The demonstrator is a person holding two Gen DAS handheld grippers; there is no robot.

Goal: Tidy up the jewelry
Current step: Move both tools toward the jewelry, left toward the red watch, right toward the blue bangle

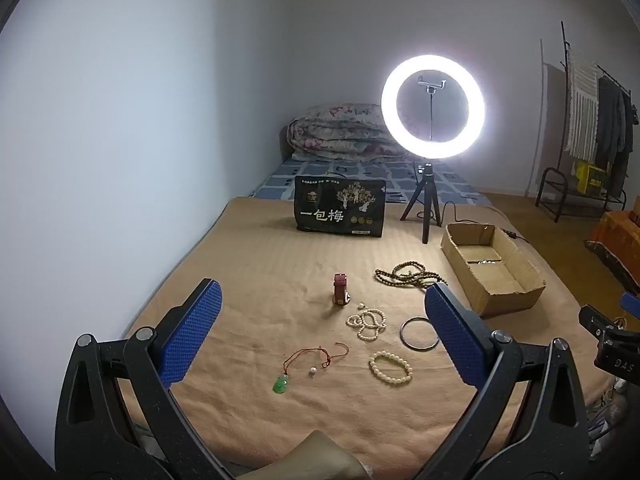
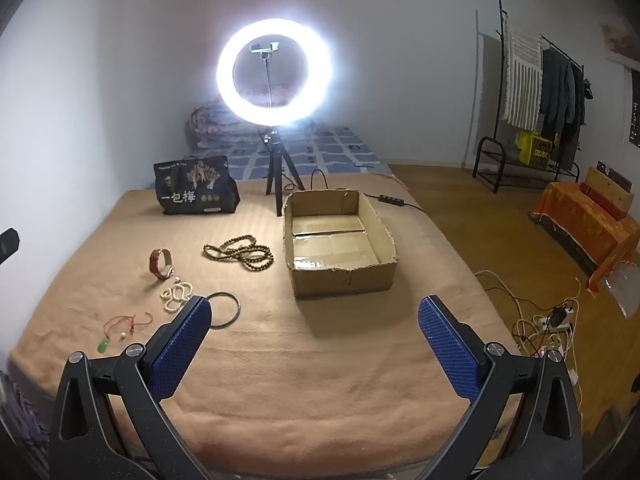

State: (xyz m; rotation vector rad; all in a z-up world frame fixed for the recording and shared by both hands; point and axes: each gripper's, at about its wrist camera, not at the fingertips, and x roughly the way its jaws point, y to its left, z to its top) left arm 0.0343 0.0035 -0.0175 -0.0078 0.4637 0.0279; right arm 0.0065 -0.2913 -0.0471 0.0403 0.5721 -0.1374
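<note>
Jewelry's all laid out on the tan blanket [image 1: 256,264], left to right: jade pendant [image 1: 281,384] on a red cord, brown watch [image 1: 341,291], a tangle of white beads [image 1: 367,321], white bead bracelet [image 1: 390,368], metal bangle [image 1: 419,333], dark bead strand [image 1: 408,274], then the cardboard box [image 2: 340,280]. Left gripper [image 1: 320,320] and right gripper [image 2: 314,330] both hang wide open, holding nothing.
</note>
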